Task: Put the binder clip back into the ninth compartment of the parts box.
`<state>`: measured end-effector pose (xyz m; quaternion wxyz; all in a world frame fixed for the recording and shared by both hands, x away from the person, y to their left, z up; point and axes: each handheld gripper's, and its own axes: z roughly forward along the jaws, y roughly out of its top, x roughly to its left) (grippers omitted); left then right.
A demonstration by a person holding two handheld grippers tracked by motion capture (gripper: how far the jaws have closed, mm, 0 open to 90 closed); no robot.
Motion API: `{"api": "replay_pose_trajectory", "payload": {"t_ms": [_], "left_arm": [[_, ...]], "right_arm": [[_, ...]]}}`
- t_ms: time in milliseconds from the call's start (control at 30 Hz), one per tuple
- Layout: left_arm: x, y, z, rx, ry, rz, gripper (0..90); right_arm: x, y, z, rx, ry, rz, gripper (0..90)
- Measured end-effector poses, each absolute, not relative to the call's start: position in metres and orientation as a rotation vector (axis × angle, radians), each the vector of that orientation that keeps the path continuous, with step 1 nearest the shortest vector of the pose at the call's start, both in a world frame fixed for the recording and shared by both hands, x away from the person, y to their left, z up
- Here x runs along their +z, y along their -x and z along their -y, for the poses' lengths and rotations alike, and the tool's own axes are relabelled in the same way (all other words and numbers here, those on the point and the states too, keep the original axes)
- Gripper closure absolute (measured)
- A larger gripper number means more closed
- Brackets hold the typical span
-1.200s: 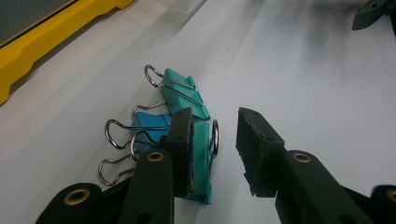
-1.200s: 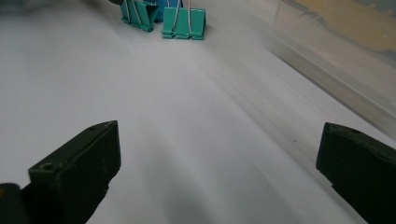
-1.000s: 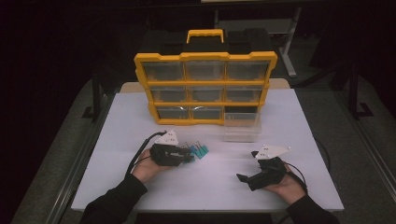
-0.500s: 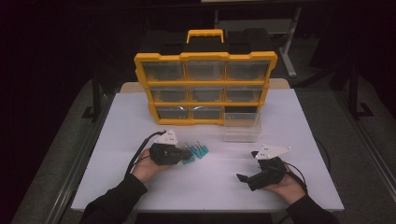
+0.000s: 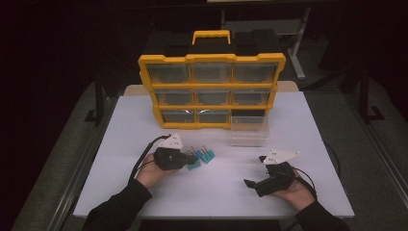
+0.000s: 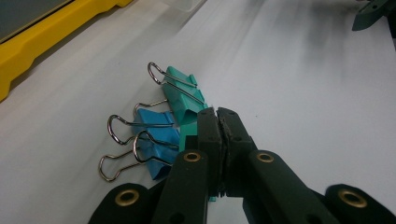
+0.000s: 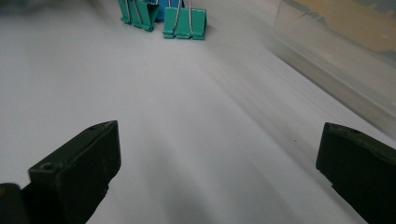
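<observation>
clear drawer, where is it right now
The clear drawer sits on the table in the high view, pulled out at the organizer's lower right corner, right of the binder clips.

You've got four binder clips bunched on the counter [image 5: 120,144]: two blue binder clips [image 6: 156,140] and two green binder clips [image 6: 182,93], as far as your left gripper view shows. One yellow organiser [image 5: 211,91] stands at the back with nine clear drawers counted across its front, and one loose clear drawer [image 5: 248,130] beside it. Two tongs are in play, one per hand.
</observation>
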<state>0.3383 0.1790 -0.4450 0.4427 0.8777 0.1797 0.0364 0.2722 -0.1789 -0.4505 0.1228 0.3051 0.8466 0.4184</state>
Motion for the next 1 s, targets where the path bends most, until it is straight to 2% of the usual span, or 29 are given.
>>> {"api": "replay_pose_trajectory", "payload": {"t_ms": [1000], "left_arm": [[-0.406,-0.34,-0.175,0.071,-2.158,-0.388,88.7]], "right_arm": [[-0.45,-0.272,0.18,1.232,-0.899,-2.467,0.0]]}}
